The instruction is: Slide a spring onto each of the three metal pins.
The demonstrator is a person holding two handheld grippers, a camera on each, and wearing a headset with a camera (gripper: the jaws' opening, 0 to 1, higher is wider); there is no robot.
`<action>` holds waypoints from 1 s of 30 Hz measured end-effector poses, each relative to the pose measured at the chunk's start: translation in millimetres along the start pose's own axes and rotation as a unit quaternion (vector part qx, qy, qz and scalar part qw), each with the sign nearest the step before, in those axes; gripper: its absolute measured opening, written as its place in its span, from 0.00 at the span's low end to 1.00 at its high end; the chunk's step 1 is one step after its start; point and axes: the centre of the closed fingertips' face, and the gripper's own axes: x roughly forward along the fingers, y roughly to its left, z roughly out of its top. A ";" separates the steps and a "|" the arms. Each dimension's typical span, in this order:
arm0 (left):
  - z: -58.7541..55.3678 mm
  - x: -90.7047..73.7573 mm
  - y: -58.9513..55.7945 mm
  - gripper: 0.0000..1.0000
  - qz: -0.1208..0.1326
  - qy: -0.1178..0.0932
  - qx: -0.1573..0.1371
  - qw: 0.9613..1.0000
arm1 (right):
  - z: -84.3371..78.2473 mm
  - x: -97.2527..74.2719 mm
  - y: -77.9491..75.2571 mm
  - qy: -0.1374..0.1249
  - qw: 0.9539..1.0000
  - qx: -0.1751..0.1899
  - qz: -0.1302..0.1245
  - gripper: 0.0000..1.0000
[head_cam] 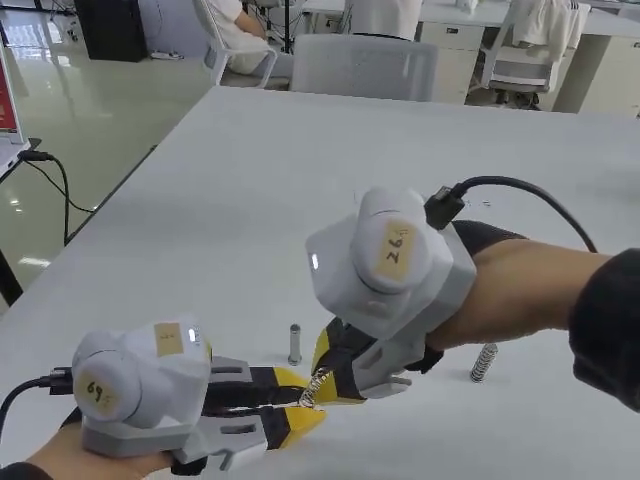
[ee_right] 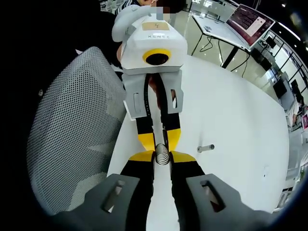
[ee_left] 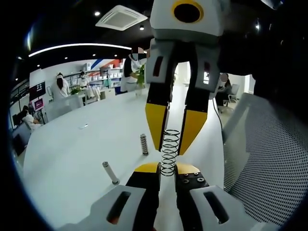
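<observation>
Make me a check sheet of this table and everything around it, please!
Surface: white table, flat and plain.
Job's things: one spring is held between the grippers. One bare metal pin stands upright. A second spring stands on the table; whether a pin is inside it cannot be told.
Clutter: nothing seen.
Grippers: left gripper and right gripper meet tip to tip, each shut on one end of the spring.
Cables: a black cable runs to the right gripper, a second cable to the left gripper, and a floor cable lies beside the table.
Surroundings: grey chair, a seated person behind, shiny floor.
</observation>
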 end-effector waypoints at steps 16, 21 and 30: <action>13.8 -3.1 -2.3 0.08 -0.009 -0.032 -0.012 0.999 | 2.2 -1.0 1.3 -0.008 1.000 0.006 0.007 0.13; 13.4 -3.4 -2.4 0.08 -0.009 -0.034 -0.012 0.999 | 2.7 -0.6 1.7 -0.008 1.000 0.008 0.008 0.13; 11.4 -2.2 -1.2 0.10 -0.005 -0.031 -0.010 0.999 | 1.8 0.2 1.4 -0.005 1.000 0.012 0.009 0.13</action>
